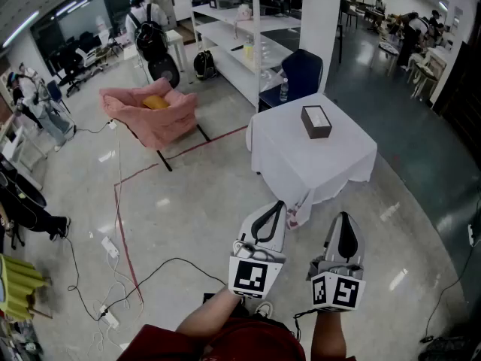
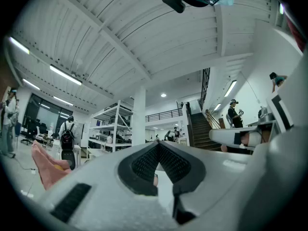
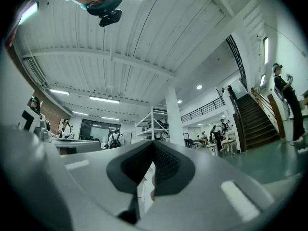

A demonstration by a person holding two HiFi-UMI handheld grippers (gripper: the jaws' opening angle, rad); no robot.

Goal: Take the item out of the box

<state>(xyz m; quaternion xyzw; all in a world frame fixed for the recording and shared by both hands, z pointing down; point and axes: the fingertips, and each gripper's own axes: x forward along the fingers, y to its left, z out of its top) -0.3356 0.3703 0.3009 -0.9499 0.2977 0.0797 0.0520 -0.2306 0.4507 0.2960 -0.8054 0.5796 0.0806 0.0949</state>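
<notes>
A small brown box (image 1: 316, 121) with a white top stands on a table draped in a white cloth (image 1: 301, 164), a few steps ahead of me in the head view. My left gripper (image 1: 281, 204) and my right gripper (image 1: 343, 216) are held side by side in front of me, short of the table and pointing toward it. Both are shut with nothing between the jaws. In the left gripper view the dark pads (image 2: 144, 163) meet at the tip, and the same shows in the right gripper view (image 3: 166, 165). The box's contents are hidden.
A pink armchair (image 1: 154, 115) with a yellow thing on it stands at the left. A blue chair (image 1: 303, 72) and a water bottle (image 1: 283, 90) are behind the table, with white shelves (image 1: 240, 36) beyond. Cables (image 1: 113, 277) and a red floor line (image 1: 120, 216) lie at the left. People stand in the background.
</notes>
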